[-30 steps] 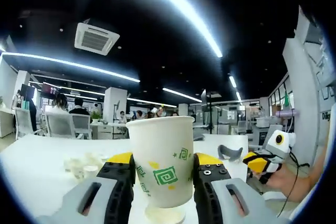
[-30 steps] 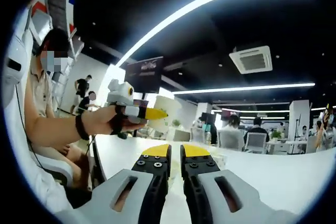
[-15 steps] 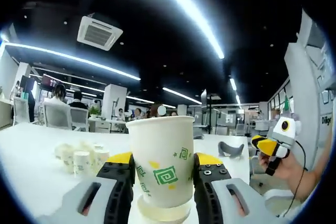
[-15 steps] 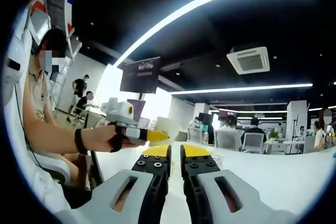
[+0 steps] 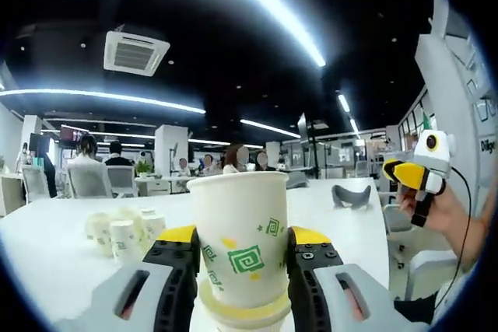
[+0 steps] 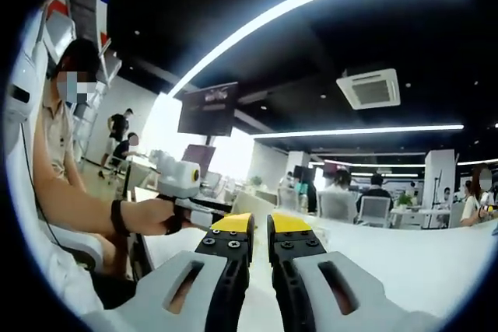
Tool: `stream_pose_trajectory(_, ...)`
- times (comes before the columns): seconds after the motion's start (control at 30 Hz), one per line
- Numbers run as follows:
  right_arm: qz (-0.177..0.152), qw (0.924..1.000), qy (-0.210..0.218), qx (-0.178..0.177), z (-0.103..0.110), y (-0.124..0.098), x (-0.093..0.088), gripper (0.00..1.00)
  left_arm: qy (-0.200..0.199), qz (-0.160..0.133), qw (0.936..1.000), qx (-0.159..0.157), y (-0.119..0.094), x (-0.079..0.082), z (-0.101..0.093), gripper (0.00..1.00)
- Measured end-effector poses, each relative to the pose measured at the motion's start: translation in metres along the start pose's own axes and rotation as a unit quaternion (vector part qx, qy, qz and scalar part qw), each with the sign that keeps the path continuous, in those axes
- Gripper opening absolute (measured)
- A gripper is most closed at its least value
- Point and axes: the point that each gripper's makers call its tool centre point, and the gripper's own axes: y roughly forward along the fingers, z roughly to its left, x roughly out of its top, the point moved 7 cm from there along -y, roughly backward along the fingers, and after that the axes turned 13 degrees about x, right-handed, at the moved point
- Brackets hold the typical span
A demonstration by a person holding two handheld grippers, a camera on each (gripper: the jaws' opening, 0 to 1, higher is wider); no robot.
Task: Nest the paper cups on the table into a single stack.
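Holding an upright paper cup (image 5: 239,239) in my left tongs (image 5: 239,248), directly above another cup (image 5: 243,312) on the tabletop (image 5: 54,254); right tongs (image 6: 258,227) nearly shut, empty.

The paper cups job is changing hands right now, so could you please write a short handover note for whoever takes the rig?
Left gripper: shut on a printed paper cup, held upright over another cup's rim just below it.
Right gripper: jaws nearly together, holding nothing, raised off to the side.
Loose cups: a cluster on the white table, left of the held cup.
Done: one cup picked up and lined up over the lower cup.
Left: seat it, then nest the cluster into the same stack.
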Motion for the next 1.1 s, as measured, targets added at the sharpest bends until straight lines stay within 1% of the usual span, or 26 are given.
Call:
stream_pose_trajectory(0.17, -0.002, 1.0, 0.002, 0.001, -0.001, 0.0, -0.001, 0.08, 0.016, 0.007, 0.9998, 0.003, 0.0, -0.001, 0.001, 0.48)
stream_pose_trajectory(0.53, -0.003, 1.0, 0.001, -0.002, -0.005, -0.002, 0.0, 0.08, 0.018, 0.005, 0.9998, 0.001, 0.0, -0.003, -0.004, 0.48)
stream_pose_trajectory(0.8, -0.003, 1.0, 0.002, -0.001, -0.006, -0.002, -0.001, 0.08, 0.02, 0.018, 0.9996, 0.005, -0.003, -0.009, 0.001, 0.49)
stream_pose_trajectory(0.87, -0.003, 1.0, 0.001, -0.001, -0.006, -0.002, 0.0, 0.08, 0.02, 0.021, 0.9996, 0.006, -0.004, -0.01, 0.002, 0.5)
stream_pose_trajectory(1.0, -0.002, 1.0, 0.001, 0.0, -0.005, -0.001, 0.0, 0.08, 0.018, 0.029, 0.9994, 0.006, -0.005, -0.011, 0.003, 0.58)
stream_pose_trajectory(1.1, -0.002, 1.0, 0.001, 0.0, -0.005, -0.001, 0.0, 0.08, 0.017, 0.029, 0.9994, 0.009, -0.008, -0.009, 0.004, 0.61)
